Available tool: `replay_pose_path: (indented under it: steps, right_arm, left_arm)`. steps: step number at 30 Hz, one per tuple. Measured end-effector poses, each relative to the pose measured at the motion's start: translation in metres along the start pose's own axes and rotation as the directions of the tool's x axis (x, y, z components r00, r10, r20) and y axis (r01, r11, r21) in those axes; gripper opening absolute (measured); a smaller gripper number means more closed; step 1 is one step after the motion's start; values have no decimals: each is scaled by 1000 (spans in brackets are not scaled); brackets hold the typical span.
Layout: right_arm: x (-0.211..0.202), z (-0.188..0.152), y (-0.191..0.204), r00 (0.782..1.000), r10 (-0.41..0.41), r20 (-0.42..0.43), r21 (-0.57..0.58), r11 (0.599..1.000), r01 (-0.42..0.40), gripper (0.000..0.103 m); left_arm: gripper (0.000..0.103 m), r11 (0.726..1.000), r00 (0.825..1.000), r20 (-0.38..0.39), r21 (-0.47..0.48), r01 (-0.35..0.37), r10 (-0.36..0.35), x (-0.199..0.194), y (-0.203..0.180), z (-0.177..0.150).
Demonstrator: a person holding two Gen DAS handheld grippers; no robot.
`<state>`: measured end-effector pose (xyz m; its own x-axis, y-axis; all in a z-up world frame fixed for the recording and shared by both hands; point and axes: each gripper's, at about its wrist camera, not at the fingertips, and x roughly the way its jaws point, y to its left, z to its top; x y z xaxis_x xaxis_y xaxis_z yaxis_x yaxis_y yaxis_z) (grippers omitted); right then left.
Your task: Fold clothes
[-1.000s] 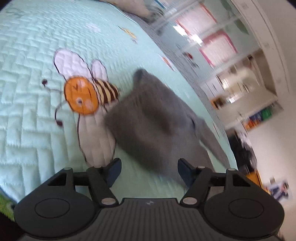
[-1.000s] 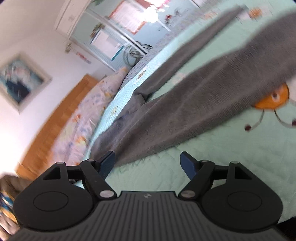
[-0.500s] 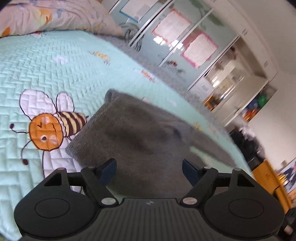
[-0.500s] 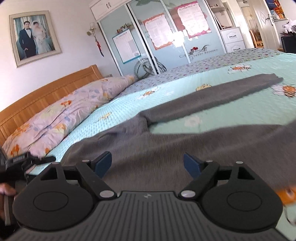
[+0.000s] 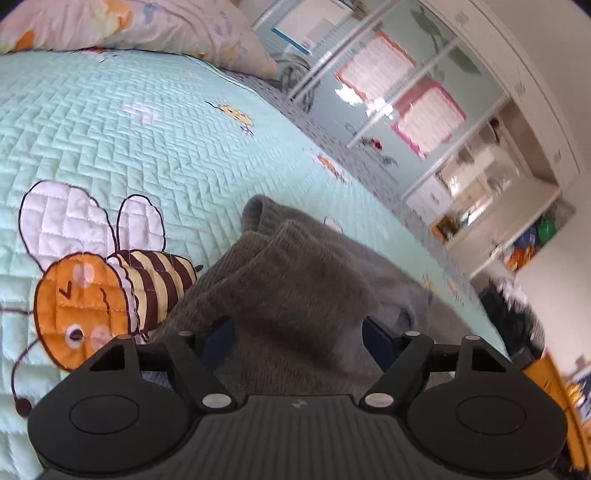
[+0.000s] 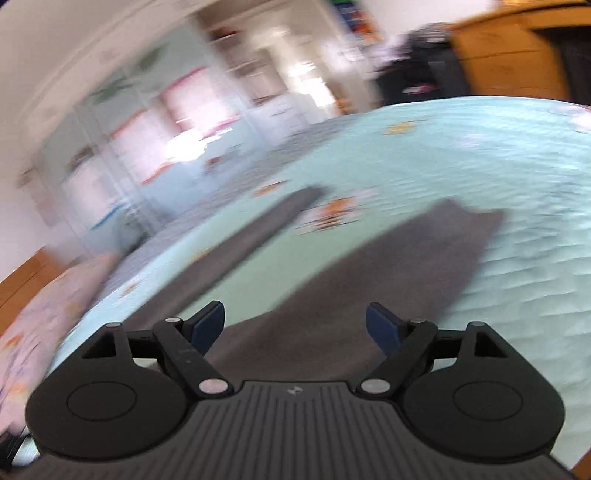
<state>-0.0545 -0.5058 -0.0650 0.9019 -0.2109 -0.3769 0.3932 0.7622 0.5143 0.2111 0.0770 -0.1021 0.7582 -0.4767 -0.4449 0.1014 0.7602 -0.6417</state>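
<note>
A grey knitted garment (image 5: 303, 280) lies on the mint quilted bedspread (image 5: 110, 140). In the left wrist view its ribbed end is doubled over in soft folds right in front of my left gripper (image 5: 297, 332). That gripper hovers open, the cloth lying below and between its blue pads (image 5: 221, 334) without being pinched. The right wrist view is blurred: the garment's body (image 6: 388, 266) runs away from my right gripper (image 6: 295, 323), and a long sleeve (image 6: 240, 240) stretches off to the left. The right gripper is open and holds nothing.
A bee appliqué (image 5: 107, 284) decorates the bedspread left of the garment. Patterned pillows (image 5: 147, 33) lie at the head of the bed. Wardrobe doors with pink posters (image 5: 399, 96) stand beyond the far edge, and wooden furniture (image 6: 517, 51) stands past the foot.
My left gripper has closed in on the garment's folded end, which now fills the space between its fingers. The right view has swung quickly from the headboard side toward the bed's foot.
</note>
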Motion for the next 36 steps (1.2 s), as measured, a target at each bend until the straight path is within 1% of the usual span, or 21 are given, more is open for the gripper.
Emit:
replay_pose_path:
  steps: [2,4,6,7,8,9,11,13,15,16,17,18,20,21,24,26,28,29,33,34,36]
  right_arm:
    - [5,-19,37,994,96,-55,-89,991,-101,86]
    - [14,-45,82,974,175,-143,-202,958,-201,86]
    - [21,-76,130,941,240,-240,-337,888,-313,86]
    - [23,-93,155,919,265,-291,-407,835,-370,86]
    - [23,-111,181,900,277,-337,-499,757,-421,85]
    - [20,-126,199,892,278,-356,-580,683,-444,85]
    - [14,-158,230,899,262,-351,-746,503,-438,85]
    - [11,-180,247,919,241,-313,-852,356,-384,85]
    - [15,-194,257,933,238,-269,-926,201,-319,81]
    - [16,-201,263,940,229,-255,-948,133,-289,72]
    - [18,-207,267,946,218,-241,-963,69,-262,58]
    - [22,-211,267,952,195,-235,-969,28,-245,51]
    - [31,-222,268,962,155,-227,-974,-24,-226,30]
    - [34,-227,271,966,144,-217,-976,-48,-212,26]
    - [47,-240,277,975,135,-174,-978,-140,-155,22]
    - [53,-245,282,979,126,-162,-972,-194,-135,12]
    - [56,-248,284,980,122,-156,-965,-229,-125,5]
    - [56,-249,284,980,123,-153,-964,-239,-121,4]
    - [46,-245,279,976,159,-149,-967,-230,-110,4]
    - [38,-242,278,973,176,-147,-969,-223,-106,3]
    - [13,-228,281,965,222,-139,-978,-185,-98,3]
  left_arm:
    - [78,1000,999,35,-12,14,-14,-12,-1,-7]
    - [79,1000,998,70,14,-7,6,-30,-4,-15]
    - [83,1000,995,101,14,-27,26,-49,-3,-23]
    - [85,999,993,117,13,-37,35,-59,-3,-27]
    - [85,999,991,129,9,-45,43,-66,-1,-31]
    - [85,999,989,142,4,-52,51,-73,1,-35]
    - [85,998,985,160,-10,-65,66,-82,4,-39]
    - [85,997,981,179,-36,-72,77,-86,8,-38]
    - [85,996,978,191,-53,-71,80,-88,11,-37]
    - [85,996,979,191,-56,-68,77,-87,12,-35]
    - [85,996,979,191,-60,-65,75,-86,12,-34]
    - [85,996,980,187,-62,-62,72,-85,14,-34]
    - [85,996,982,177,-67,-55,66,-83,17,-33]
    - [85,996,982,176,-69,-52,63,-83,17,-34]
    - [86,996,983,172,-78,-44,57,-85,18,-36]
    - [86,995,984,168,-90,-41,55,-84,20,-36]
    - [87,994,985,164,-98,-39,55,-84,21,-36]
    - [87,994,985,162,-100,-39,55,-84,21,-36]
    - [87,994,985,165,-102,-35,52,-84,22,-35]
    - [87,994,984,169,-104,-33,50,-85,22,-35]
    - [87,994,982,182,-109,-23,42,-87,22,-36]
